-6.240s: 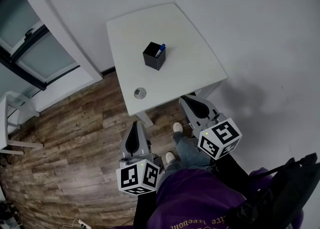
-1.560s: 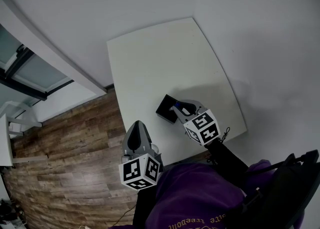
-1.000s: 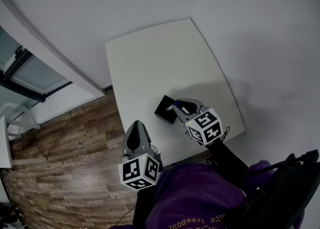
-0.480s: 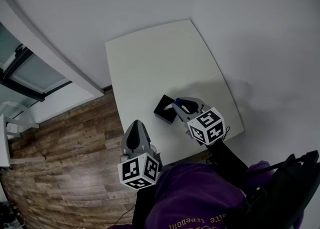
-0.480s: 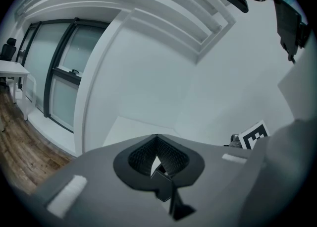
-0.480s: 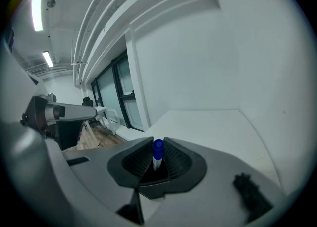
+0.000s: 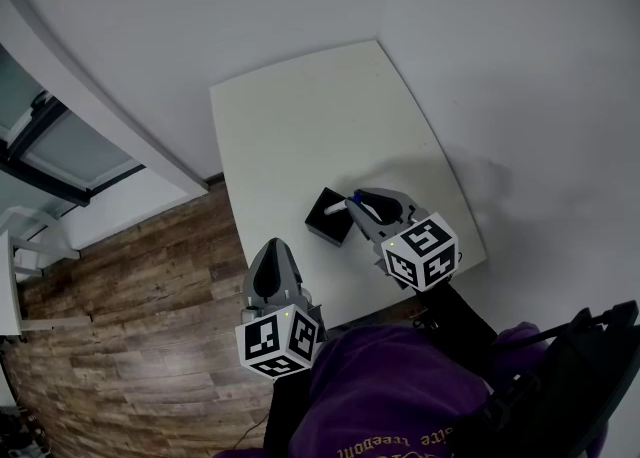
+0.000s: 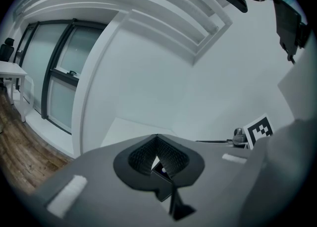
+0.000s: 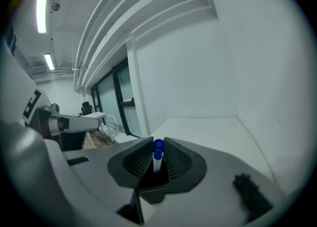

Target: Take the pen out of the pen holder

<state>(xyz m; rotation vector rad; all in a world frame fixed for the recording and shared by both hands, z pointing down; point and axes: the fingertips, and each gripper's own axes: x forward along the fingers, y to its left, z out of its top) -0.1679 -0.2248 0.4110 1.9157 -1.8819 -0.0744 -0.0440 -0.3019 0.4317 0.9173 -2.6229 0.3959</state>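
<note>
A black square pen holder (image 7: 328,218) stands near the front edge of the white table (image 7: 300,116). My right gripper (image 7: 358,201) hovers at the holder's right rim, shut on a white pen with a blue cap (image 7: 356,195). In the right gripper view the pen (image 9: 157,152) stands upright between the jaws of the right gripper (image 9: 158,141), with the holder (image 9: 151,189) dark below; whether the pen's lower end is still inside is hidden. My left gripper (image 7: 272,246) hangs off the table's front-left edge, jaws together and holding nothing. The left gripper view shows the holder (image 8: 166,179) past the left gripper (image 8: 157,139).
The table stands in a corner of white walls (image 7: 500,66). Wooden floor (image 7: 130,286) and a glazed door (image 7: 60,136) lie to the left, with white furniture (image 7: 20,236) beyond. The right gripper's marker cube (image 8: 260,129) shows in the left gripper view.
My right gripper has risen with the pen held in it, uncovering more of the holder. The left gripper has stayed where it was.
</note>
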